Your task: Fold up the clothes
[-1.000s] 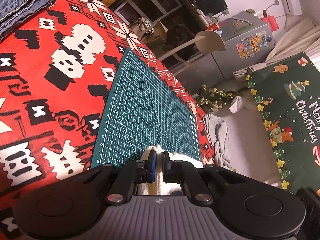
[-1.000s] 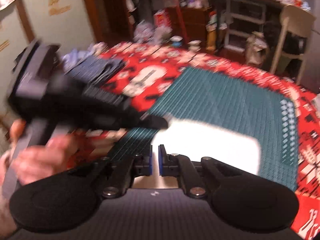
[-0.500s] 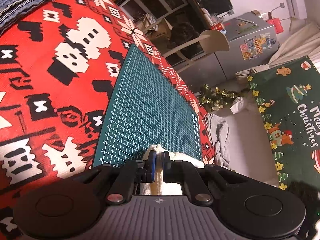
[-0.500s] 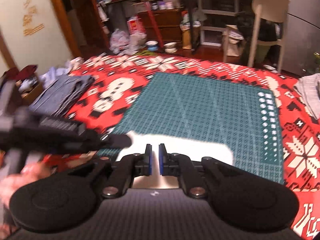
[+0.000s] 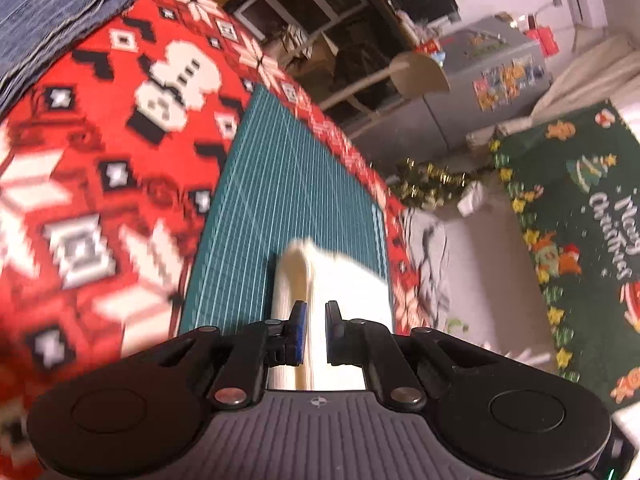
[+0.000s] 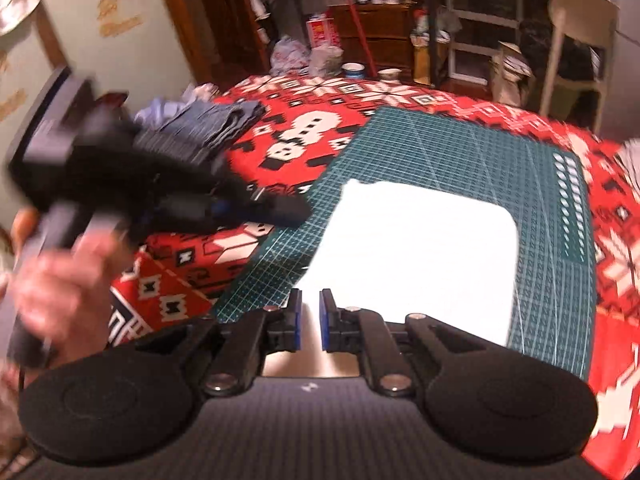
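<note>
i have the left gripper (image 5: pixel 313 330) and right gripper (image 6: pixel 310 318) each clenched on the near edge of the white garment (image 6: pixel 412 252). pinching both ends should keep that edge straight over the green mat (image 6: pixel 460 152) for folding.

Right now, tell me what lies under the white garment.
The white garment lies on the green cutting mat, which rests on the red patterned cloth. The mat beneath the garment is covered, so nothing there shows.

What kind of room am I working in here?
Most likely a lived-in home, a kitchen or dining area at Christmas: a fridge with stickers, a chair, cluttered shelves, and a red holiday tablecloth under the cutting mat.
</note>
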Demonstrator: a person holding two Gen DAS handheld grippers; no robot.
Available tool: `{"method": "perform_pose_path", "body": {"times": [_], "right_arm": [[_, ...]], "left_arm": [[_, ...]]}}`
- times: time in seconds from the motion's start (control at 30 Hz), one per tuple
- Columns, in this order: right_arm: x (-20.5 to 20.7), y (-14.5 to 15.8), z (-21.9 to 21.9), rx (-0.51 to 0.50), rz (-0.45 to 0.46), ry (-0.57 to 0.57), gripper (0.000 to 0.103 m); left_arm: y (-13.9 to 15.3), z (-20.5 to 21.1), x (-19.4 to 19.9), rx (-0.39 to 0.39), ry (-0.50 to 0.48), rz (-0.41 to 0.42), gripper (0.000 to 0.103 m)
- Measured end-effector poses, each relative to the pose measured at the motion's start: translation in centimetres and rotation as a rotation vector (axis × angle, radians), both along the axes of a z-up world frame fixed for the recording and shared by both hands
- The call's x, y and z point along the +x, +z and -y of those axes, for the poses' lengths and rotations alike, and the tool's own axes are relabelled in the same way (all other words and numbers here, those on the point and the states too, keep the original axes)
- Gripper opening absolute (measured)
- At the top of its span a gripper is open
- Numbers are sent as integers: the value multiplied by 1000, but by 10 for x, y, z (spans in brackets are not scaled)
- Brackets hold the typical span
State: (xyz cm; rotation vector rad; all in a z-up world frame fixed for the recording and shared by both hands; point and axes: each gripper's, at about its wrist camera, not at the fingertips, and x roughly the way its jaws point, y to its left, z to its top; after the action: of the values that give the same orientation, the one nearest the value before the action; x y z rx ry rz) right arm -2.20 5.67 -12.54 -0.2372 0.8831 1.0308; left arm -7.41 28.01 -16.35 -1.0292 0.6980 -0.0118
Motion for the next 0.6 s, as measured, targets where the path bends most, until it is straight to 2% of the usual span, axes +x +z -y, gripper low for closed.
{"method": "perform_pose_path", "body": {"times": [0.23,0.5,0.6], "right_arm": [[0,6,20,15,-22,-56,9],[-1,9,26,26,-35,-70,10],[-4,10,25,32,-39,-65,10]], "left_arm": [[-10,23,-6,-8,-19,-32,7],[-10,23,-21,-32,-18,-26,7],[-15,27,-22,-53,-30,-27,20]]}}
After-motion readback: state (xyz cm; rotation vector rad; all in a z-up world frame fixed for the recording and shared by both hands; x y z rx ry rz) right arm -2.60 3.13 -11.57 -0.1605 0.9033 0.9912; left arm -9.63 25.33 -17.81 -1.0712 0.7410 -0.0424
